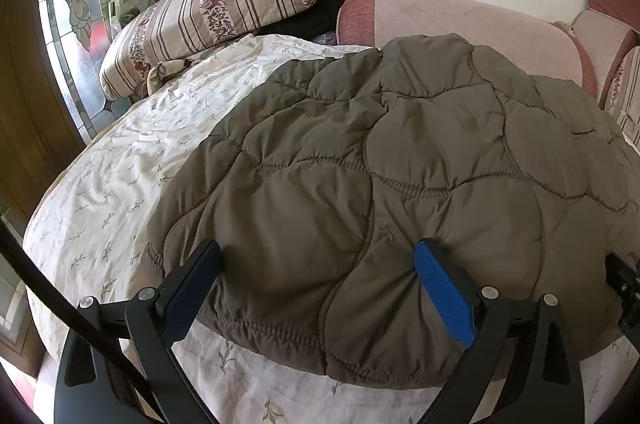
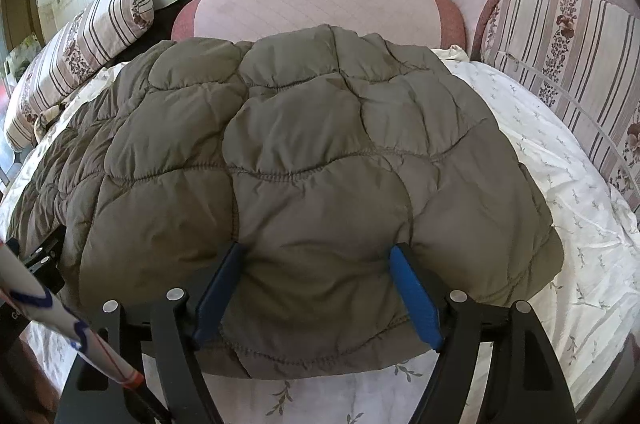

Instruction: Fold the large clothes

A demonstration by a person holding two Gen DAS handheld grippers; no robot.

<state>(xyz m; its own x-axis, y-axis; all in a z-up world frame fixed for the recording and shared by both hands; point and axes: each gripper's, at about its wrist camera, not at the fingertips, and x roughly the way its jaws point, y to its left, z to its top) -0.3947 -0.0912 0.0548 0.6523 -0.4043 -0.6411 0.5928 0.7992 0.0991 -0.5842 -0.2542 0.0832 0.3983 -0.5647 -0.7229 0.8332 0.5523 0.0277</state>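
An olive-brown quilted puffer jacket [image 1: 400, 152] lies spread on the floral white bedsheet [image 1: 120, 192]; it also fills the right wrist view [image 2: 304, 152]. My left gripper [image 1: 320, 256] is open, its blue-padded fingers pressed into the jacket's near hem toward its left corner. My right gripper [image 2: 318, 256] is open too, its fingers set on either side of a bulge of the near hem toward the jacket's right corner. Neither pair of jaws is closed on the fabric. The right gripper's body shows at the left view's right edge [image 1: 624, 292].
A striped floral pillow [image 1: 208, 16] lies at the back left, another [image 2: 568, 64] at the right. A pink headboard cushion [image 1: 460, 20] and a dark garment [image 1: 320, 12] sit behind the jacket. A glass door [image 1: 72, 24] stands at the left. A cable [image 1: 52, 304] crosses the near left.
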